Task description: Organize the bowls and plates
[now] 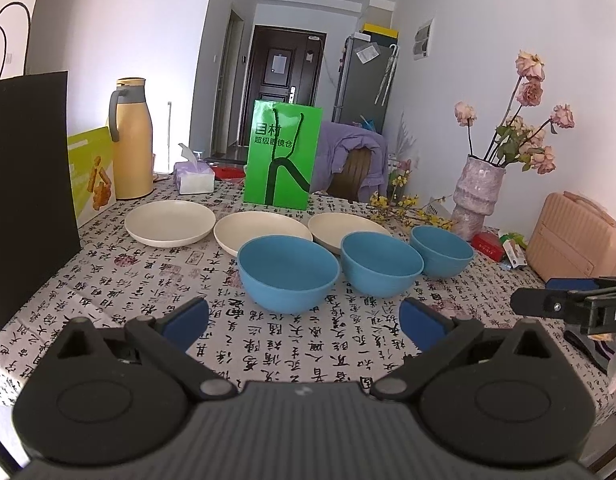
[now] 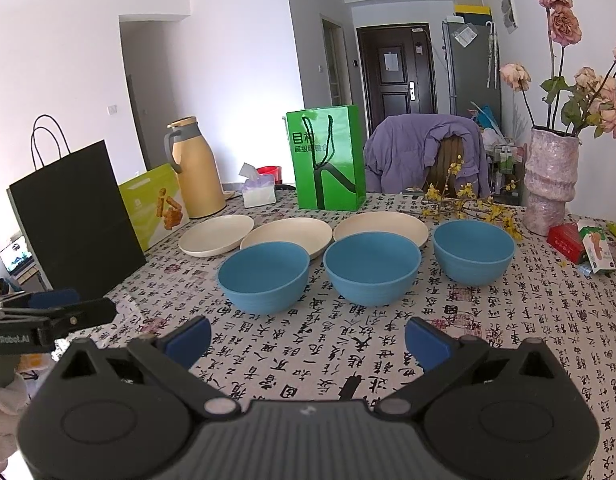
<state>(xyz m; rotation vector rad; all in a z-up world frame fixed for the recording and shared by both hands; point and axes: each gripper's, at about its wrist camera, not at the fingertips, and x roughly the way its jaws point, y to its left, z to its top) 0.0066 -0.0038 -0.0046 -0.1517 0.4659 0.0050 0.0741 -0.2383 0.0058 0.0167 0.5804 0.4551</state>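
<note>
The middle cream plate (image 1: 260,230) and the right cream plate (image 1: 340,224) are both partly hidden behind the blue bowls (image 1: 288,268) in front of them. The pink case (image 1: 576,236) gets cut off by the frame edge. That little screen (image 2: 16,258) past the desk's left corner is too small to read. The chair (image 2: 448,164) is mostly buried under a purple jacket (image 2: 412,140).

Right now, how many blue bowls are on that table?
3, in a row in front of the cream plates: left blue bowl, middle blue bowl, right blue bowl nearest the vase. None looks hidden.
</note>
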